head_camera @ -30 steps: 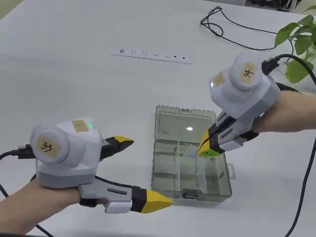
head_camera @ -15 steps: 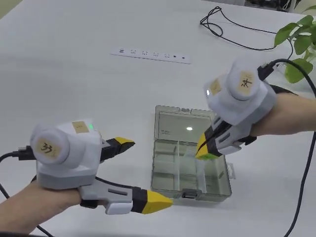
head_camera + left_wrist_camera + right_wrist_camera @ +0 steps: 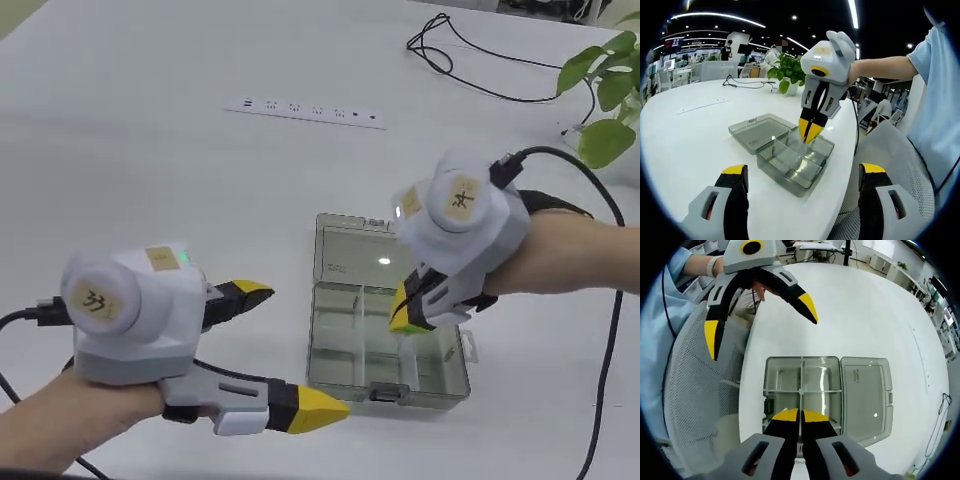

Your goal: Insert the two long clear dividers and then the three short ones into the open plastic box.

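My right gripper [image 3: 405, 312] is pinched closed on a clear divider [image 3: 801, 375], holding it upright inside the open plastic box [image 3: 335, 350] (lid lying flat behind it) on the white table [image 3: 150, 180]. My left gripper [image 3: 292, 350] hovers near the box's front-left corner, its 2 jaws spread wide and empty.

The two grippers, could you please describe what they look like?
Both the left gripper and right gripper have white-grey rounded bodies, black jaws with yellow tips, and black cables. Round tan stickers carry handwritten numbers, 33 on the left. The person wears a light blue short sleeve.
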{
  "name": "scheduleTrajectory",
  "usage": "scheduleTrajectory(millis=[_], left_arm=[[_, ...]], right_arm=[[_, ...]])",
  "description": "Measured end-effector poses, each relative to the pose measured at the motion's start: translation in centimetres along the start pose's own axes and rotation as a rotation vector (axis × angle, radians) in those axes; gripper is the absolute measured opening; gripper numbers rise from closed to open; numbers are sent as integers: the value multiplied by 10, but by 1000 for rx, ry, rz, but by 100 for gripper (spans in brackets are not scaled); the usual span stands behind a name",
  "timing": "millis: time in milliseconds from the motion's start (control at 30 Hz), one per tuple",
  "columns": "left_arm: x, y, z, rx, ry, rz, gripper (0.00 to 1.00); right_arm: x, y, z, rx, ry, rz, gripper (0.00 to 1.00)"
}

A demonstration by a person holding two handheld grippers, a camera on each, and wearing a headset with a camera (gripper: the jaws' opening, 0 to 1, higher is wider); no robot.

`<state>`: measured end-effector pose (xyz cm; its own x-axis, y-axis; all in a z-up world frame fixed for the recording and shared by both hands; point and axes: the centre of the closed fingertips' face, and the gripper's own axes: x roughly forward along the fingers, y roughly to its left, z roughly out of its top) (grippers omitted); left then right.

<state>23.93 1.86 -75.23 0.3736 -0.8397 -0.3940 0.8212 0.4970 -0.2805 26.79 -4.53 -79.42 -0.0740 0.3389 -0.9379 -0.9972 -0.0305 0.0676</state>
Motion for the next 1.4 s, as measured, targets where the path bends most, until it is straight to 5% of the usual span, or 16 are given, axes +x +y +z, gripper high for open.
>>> scheduleTrajectory(millis=[333,1400], left_arm=[[-3,1,0,2,0,3,93],[-3,1,3,17,0,-3,92]], right_arm=[[23,-2,-9,-14,31,-20,2],[22,-1,-10,-19,4,-14,2]])
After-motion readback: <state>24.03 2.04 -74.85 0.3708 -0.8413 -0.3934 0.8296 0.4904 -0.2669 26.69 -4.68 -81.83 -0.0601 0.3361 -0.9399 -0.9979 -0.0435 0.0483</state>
